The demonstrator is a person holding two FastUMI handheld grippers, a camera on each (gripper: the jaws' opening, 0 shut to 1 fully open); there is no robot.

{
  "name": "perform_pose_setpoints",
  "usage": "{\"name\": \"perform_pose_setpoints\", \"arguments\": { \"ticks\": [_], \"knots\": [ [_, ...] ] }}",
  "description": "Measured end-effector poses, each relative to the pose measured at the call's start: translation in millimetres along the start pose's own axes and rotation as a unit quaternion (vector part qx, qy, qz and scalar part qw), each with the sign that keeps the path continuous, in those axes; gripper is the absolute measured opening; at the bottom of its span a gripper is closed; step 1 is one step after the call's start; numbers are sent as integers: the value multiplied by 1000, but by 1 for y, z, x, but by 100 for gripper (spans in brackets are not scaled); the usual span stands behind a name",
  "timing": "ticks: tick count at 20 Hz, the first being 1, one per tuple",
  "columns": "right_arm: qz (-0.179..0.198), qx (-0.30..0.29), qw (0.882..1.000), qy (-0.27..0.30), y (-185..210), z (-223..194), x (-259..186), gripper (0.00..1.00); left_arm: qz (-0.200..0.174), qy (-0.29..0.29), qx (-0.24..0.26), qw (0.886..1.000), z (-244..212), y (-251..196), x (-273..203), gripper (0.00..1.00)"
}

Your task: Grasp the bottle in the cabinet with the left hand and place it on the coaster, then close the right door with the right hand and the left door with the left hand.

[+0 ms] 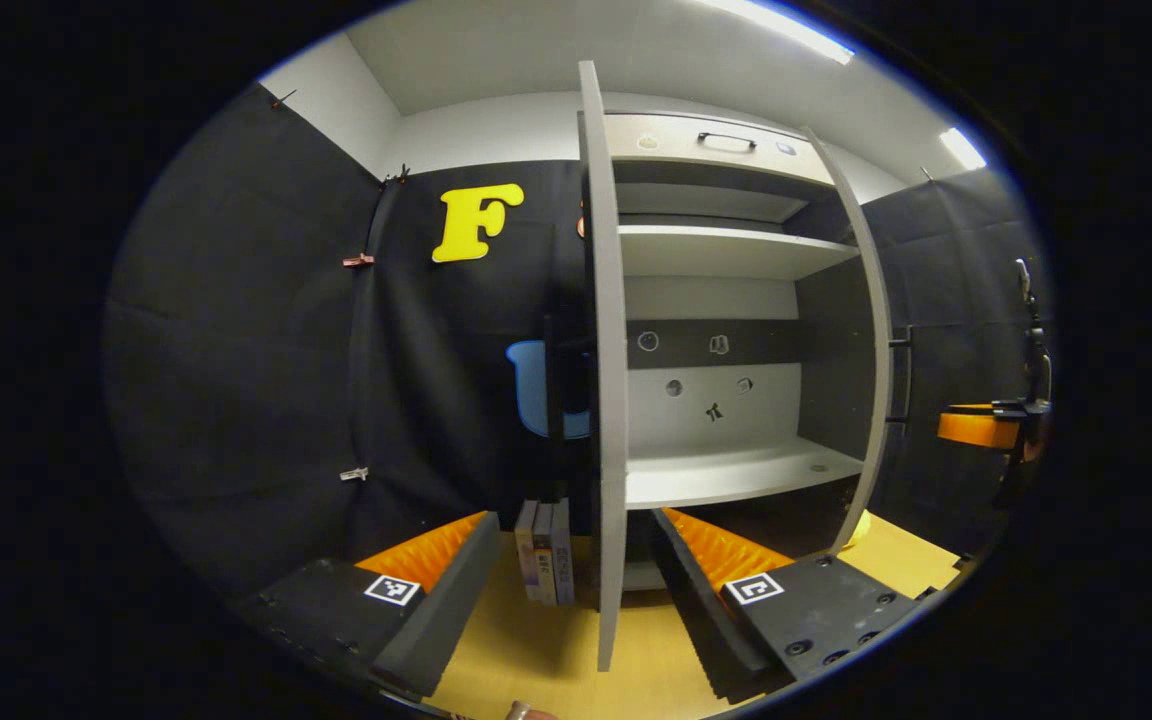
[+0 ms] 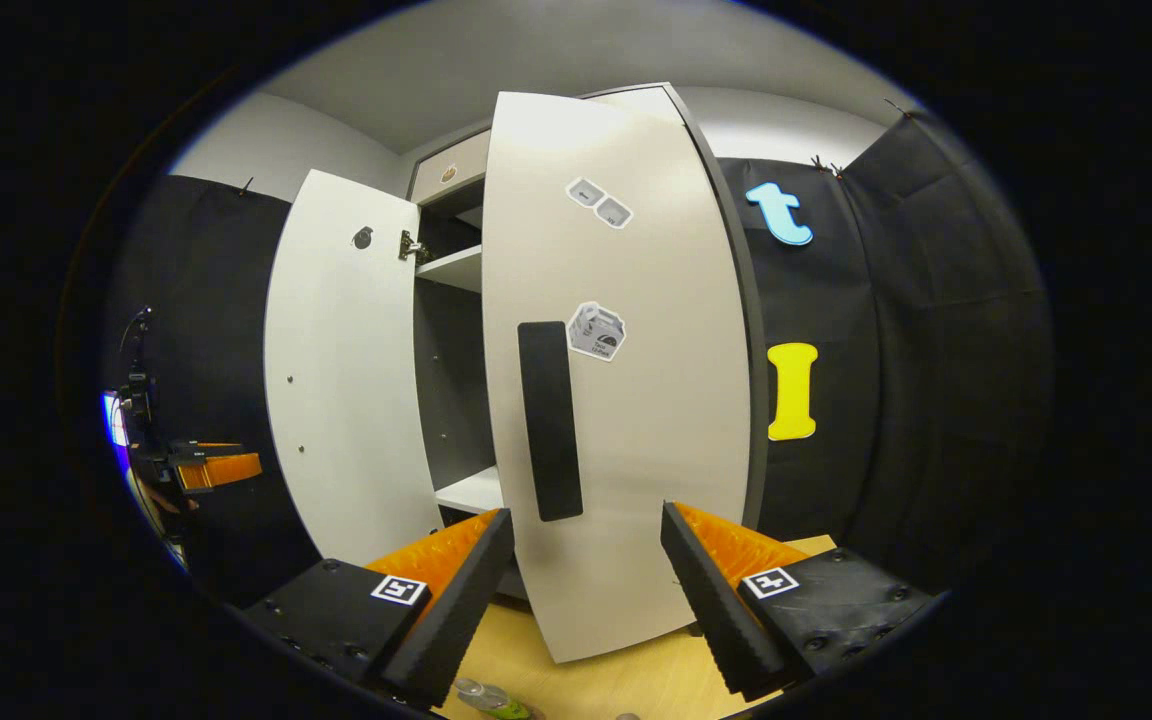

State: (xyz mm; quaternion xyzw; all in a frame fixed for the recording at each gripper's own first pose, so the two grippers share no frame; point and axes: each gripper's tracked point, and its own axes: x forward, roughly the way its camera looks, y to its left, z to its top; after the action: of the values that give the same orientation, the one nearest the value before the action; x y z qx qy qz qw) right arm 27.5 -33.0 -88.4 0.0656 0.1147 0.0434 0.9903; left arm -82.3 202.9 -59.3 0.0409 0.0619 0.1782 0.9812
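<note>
The left gripper [image 1: 576,570] hangs with its fingers spread wide, holding nothing, and faces the cabinet [image 1: 726,300] head on. The left door [image 1: 604,380] stands edge-on between the fingers, cutting the left gripper view in two; it juts out over the table [image 1: 536,650]. Left of that door a few books [image 1: 546,550] stand upright on the table, close against the cabinet's foot. Past the door the shelves [image 1: 736,470] lie bare, with small stickers on the back panel. The right door [image 1: 871,350] stands open as well, seen nearly edge-on, with its dark handle on the far side. Beyond it, at the right rim, the right gripper [image 1: 996,425] shows small, well apart.

In the right gripper view the right gripper [image 2: 586,570] also has its fingers apart and empty. The right door [image 2: 626,380] fills the space just ahead of them, its outer face turned this way with a dark vertical handle [image 2: 550,435] and a few stickers. The left door [image 2: 351,380] is swung out beyond, the dark interior showing between the two.

At the bottom rim of that view, on the table [image 2: 636,680] below the fingers, a clear thing with a green part peeks in, probably the bottle [image 2: 491,700]; too little shows to tell whether a coaster lies under it.
</note>
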Motion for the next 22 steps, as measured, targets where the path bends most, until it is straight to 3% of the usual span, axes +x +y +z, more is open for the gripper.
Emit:
{"name": "perform_pose_setpoints", "arguments": {
  "ticks": [4, 9, 13, 22],
  "knots": [
    [-22, -1, 1000, -2, -11, 2, -11, 98, 8, -2, 1, 1000, -9, 16, 19, 95],
    [-63, 12, 998, 1, -28, -2, -26, 98, 1, -4, 12, 1000, -10, 20, 37, 93],
    [-86, 18, 996, 10, -36, -12, -32, 98, -14, -5, -7, 1000, -12, 17, 38, 93],
    [-77, 19, 997, 14, -39, -15, -19, 99, -37, -7, -8, 999, -6, 8, 45, 93]
  ]
}}
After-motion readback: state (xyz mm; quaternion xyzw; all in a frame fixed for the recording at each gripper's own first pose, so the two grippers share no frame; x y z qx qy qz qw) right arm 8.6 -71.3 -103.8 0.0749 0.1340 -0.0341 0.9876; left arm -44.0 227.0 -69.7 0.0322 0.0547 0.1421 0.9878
